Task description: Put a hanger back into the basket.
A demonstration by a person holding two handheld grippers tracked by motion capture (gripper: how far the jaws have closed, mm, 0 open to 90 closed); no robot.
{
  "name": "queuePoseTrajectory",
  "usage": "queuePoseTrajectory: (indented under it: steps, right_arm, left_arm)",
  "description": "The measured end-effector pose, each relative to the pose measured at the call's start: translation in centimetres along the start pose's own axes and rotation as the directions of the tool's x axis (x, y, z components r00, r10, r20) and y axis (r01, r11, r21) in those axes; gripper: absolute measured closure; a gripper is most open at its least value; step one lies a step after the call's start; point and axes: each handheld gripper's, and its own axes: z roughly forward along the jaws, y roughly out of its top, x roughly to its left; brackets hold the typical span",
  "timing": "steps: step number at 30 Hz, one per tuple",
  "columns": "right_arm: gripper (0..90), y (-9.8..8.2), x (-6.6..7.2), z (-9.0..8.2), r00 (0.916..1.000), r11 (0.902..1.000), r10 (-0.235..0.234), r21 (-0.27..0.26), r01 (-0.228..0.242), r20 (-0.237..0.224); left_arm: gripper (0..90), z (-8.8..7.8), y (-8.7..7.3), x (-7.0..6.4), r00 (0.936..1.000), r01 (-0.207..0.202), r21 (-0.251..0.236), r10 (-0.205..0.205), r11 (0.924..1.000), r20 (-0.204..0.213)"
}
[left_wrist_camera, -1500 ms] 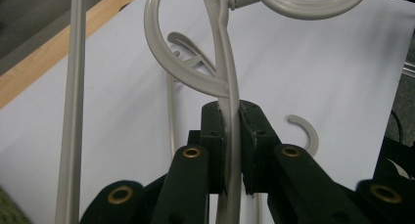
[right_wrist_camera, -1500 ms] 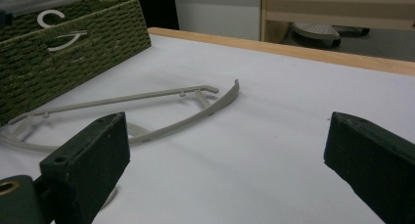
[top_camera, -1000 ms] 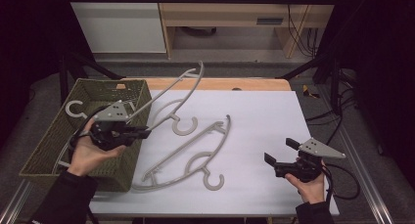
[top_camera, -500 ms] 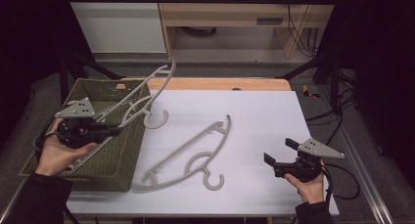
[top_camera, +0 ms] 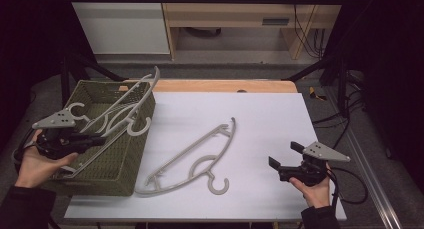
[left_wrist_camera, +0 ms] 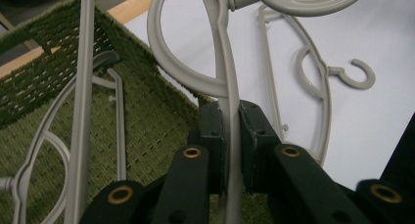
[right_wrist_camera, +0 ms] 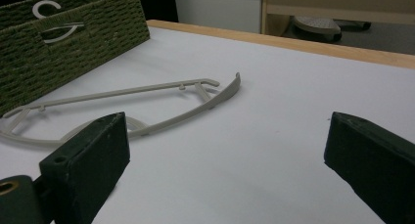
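Observation:
My left gripper (top_camera: 95, 139) is shut on the bar of a grey plastic hanger (top_camera: 131, 101) and holds it tilted over the green woven basket (top_camera: 117, 159) at the table's left. In the left gripper view the jaws pinch that hanger (left_wrist_camera: 222, 62) just below its loop. Another grey hanger (top_camera: 75, 109) lies inside the basket. A third hanger (top_camera: 195, 151) lies flat on the white table, hook toward the near edge. My right gripper (top_camera: 284, 155) rests open at the near right, to the right of the third hanger (right_wrist_camera: 147, 89), with nothing between its jaws.
The white tabletop (top_camera: 270, 114) ends in a wooden strip (top_camera: 225, 85) at the far edge. Cables (top_camera: 350, 184) trail off the right side. The basket (right_wrist_camera: 73, 43) overhangs the table's left edge. Dark frame posts stand at both back corners.
My left gripper has carried its hanger leftward from above the table's edge to above the basket, slightly lower. The right gripper and the hanger on the table have not moved.

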Motion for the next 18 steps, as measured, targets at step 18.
queuePoseTrajectory:
  steps: [18]
  right_arm:
    - [3.3, -0.1, 0.1, 0.2, 1.0, 1.0, -0.002, 0.003, 0.002, 0.001]
  left_arm:
    - [81.4, 0.0, -3.3, 2.2, 0.9983, 0.057, 0.038, -0.057, 0.9976, 0.006]
